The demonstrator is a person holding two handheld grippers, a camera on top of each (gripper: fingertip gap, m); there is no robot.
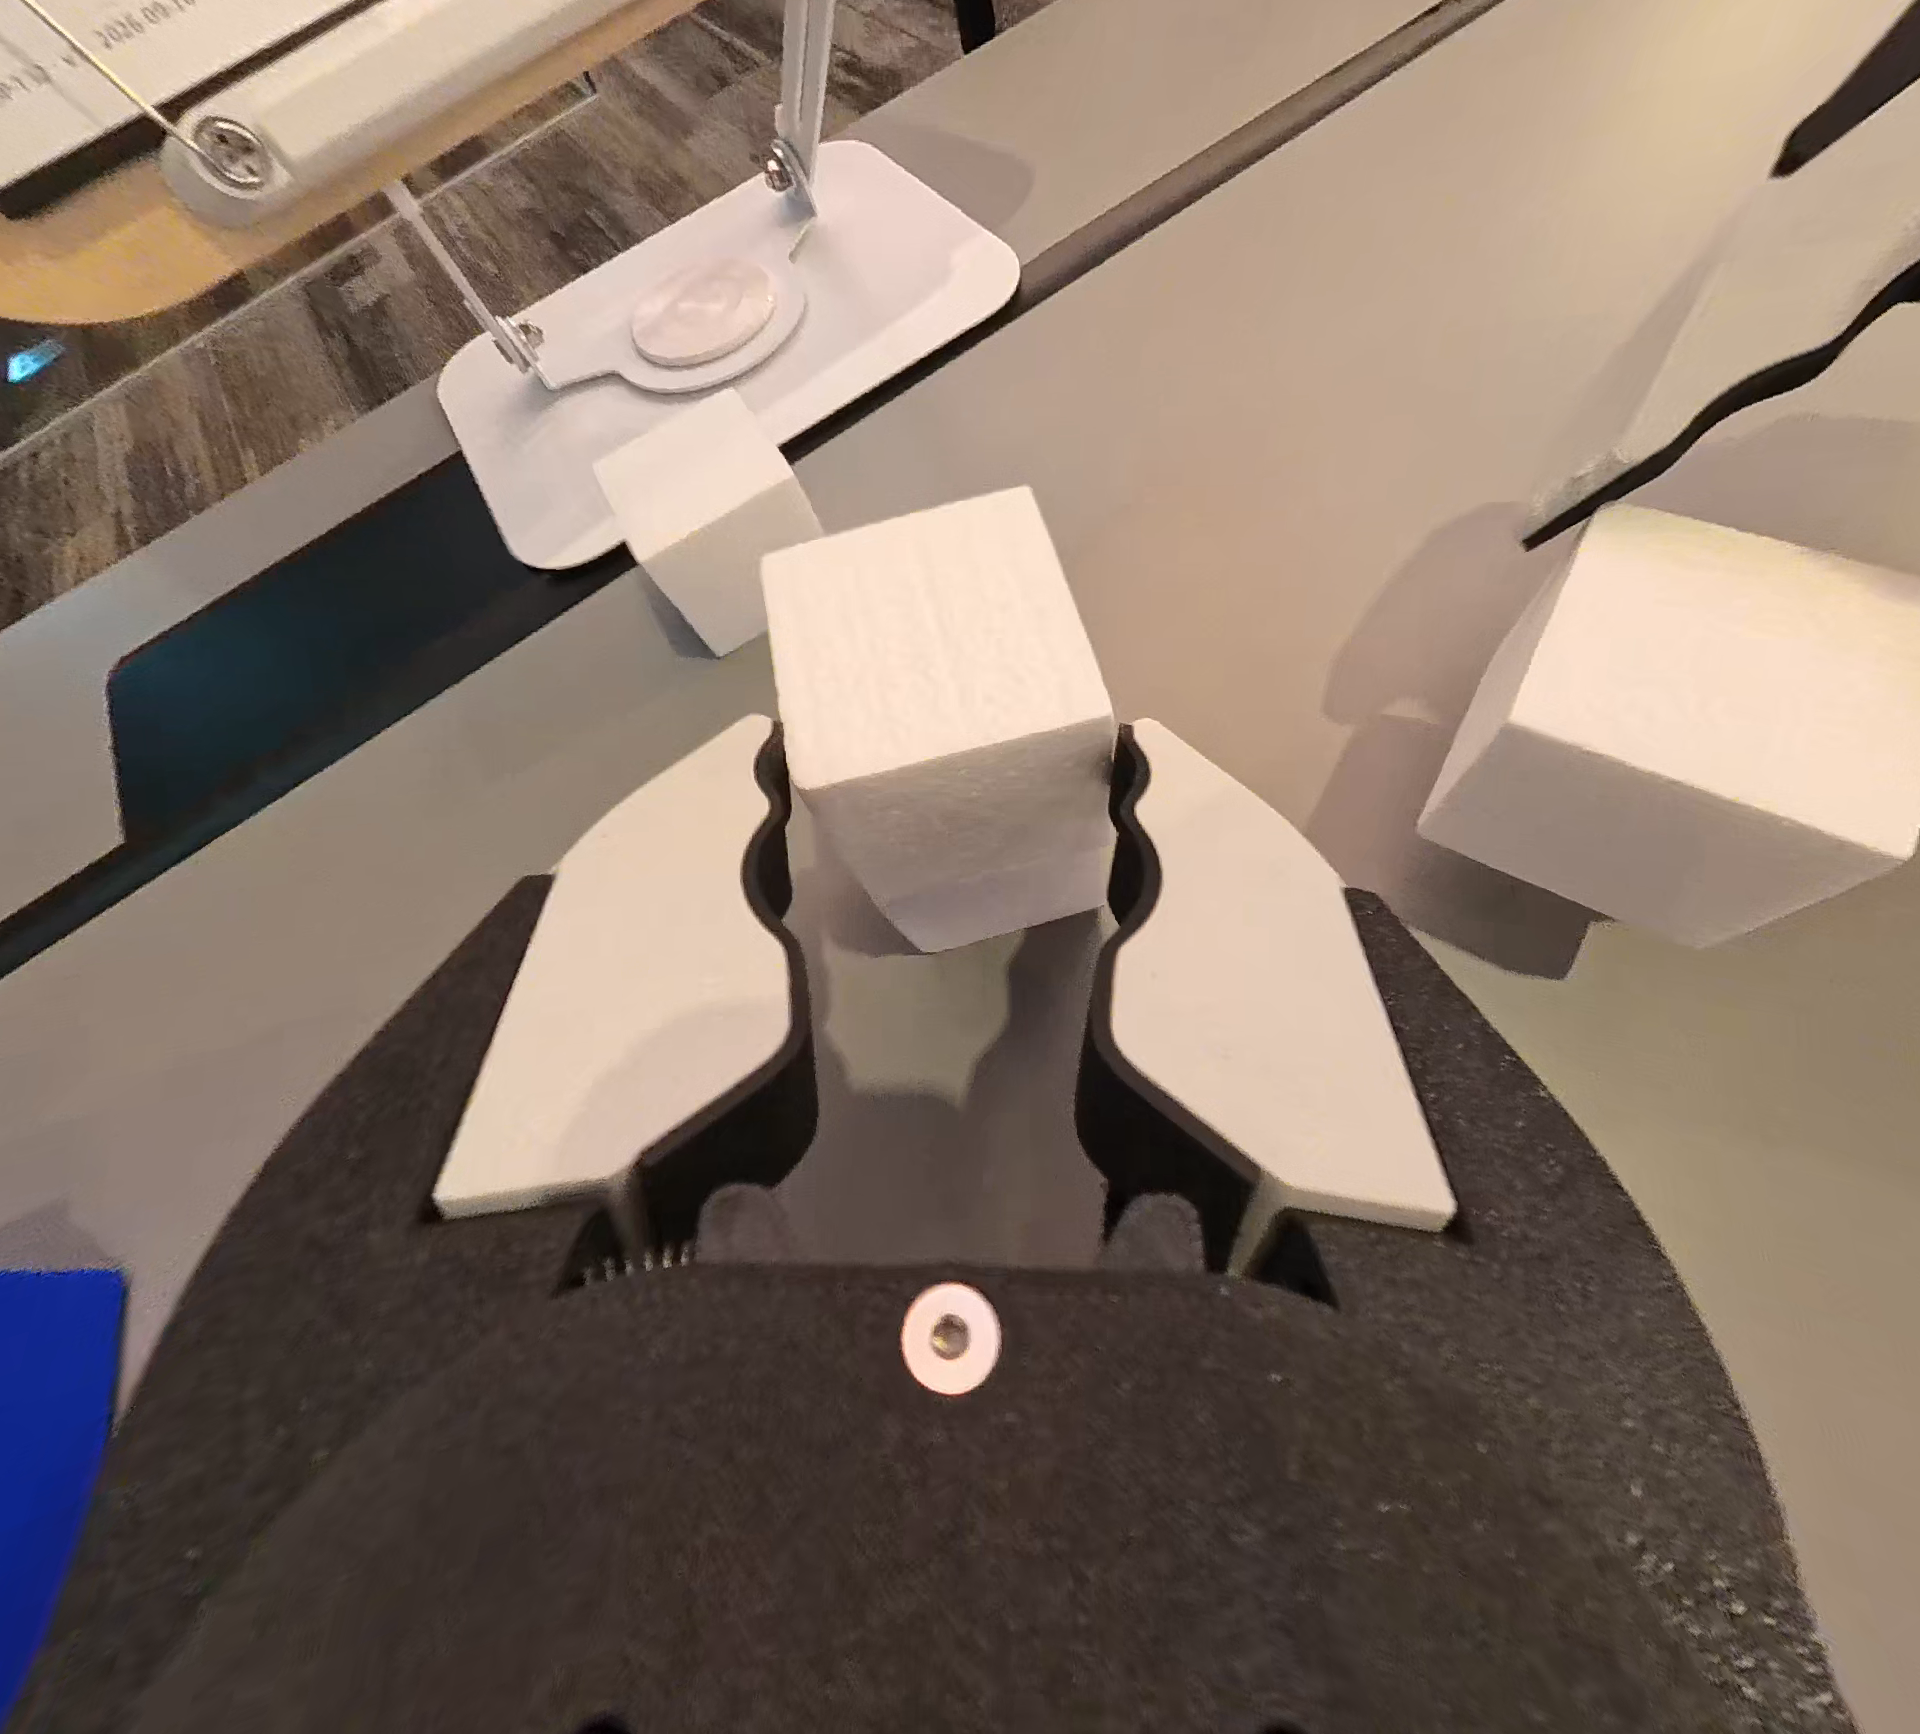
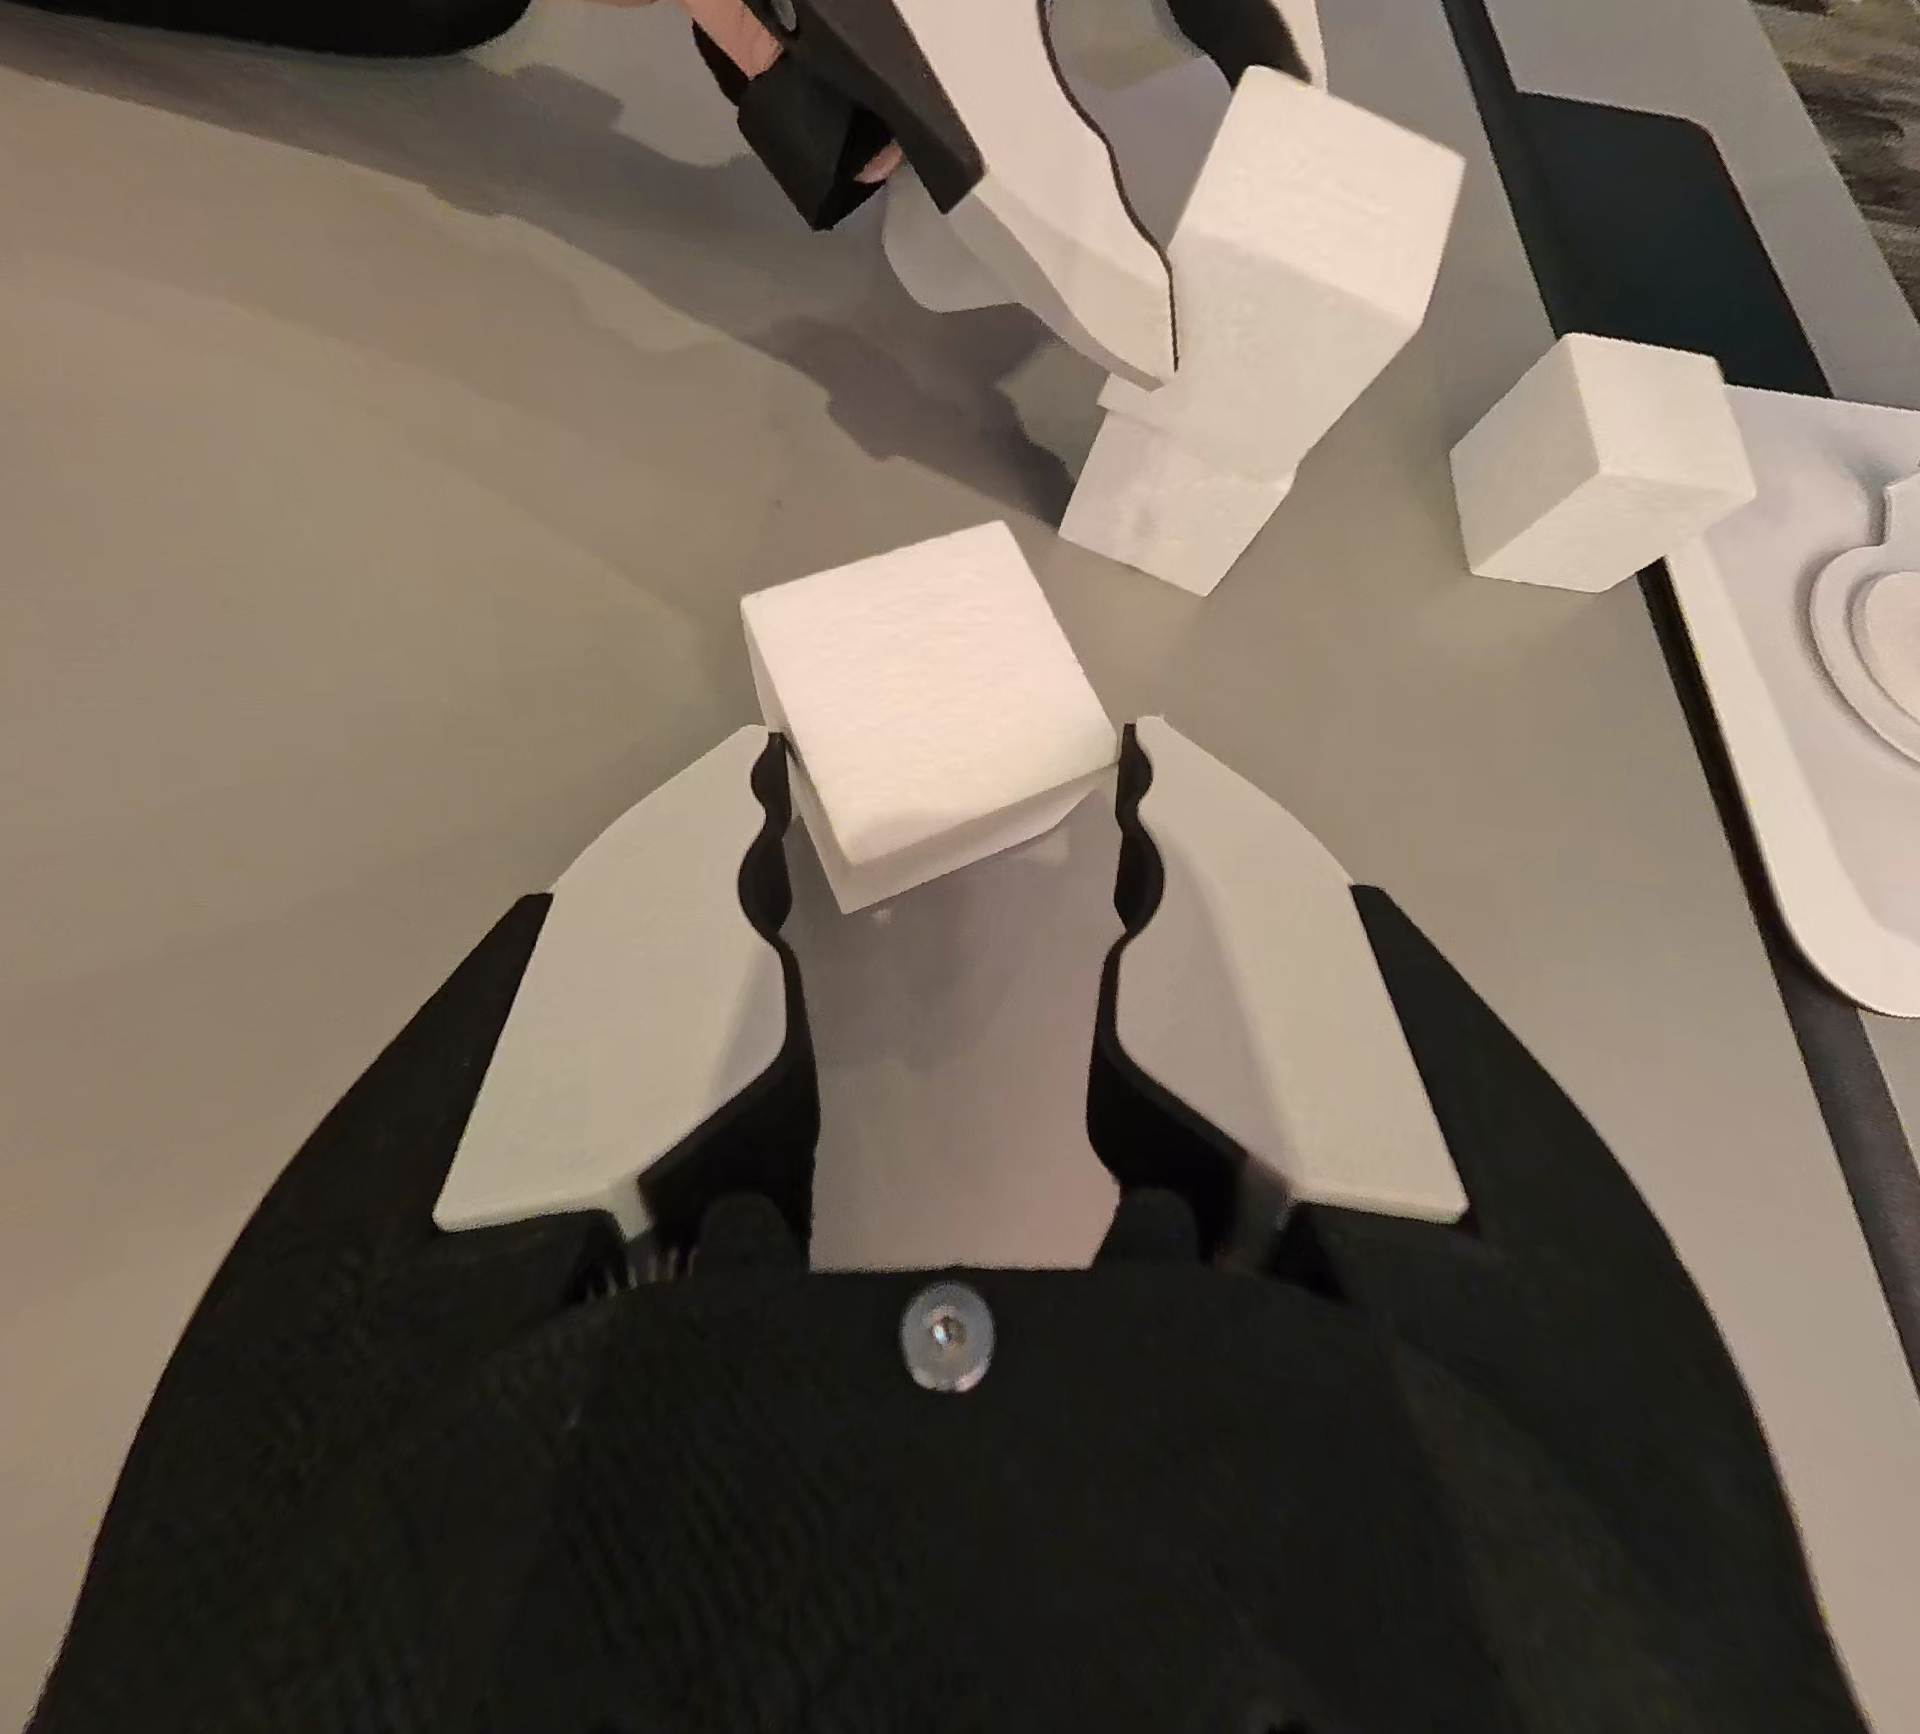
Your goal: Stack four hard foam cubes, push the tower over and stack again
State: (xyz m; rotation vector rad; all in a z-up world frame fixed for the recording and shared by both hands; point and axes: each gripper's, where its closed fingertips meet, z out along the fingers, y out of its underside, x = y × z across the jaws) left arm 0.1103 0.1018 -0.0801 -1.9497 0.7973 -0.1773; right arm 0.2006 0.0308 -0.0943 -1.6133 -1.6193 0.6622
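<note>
Left hand-held gripper (image 1: 943,749) clamped on cube (image 1: 925,645) above second cube (image 2: 1174,495); right hand-held gripper (image 2: 943,749) clamped on third cube (image 2: 914,697); fourth cube (image 2: 1600,479) beside stand base (image 2: 1766,749). Four cubes, gray tabletop (image 2: 364,645).

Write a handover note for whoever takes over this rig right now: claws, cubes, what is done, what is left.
Left claw: shut on the upper cube, holding it tilted at the top of the base cube; I cannot tell if it is seated.
Right claw: shut on the third cube, apparently lifted off the table.
Loose cube: on the table at the edge of the white stand base.
Done: base laid, second level under way.
Left: square and release the upper cube, add the third and the loose cube, then push over and restack.
</note>
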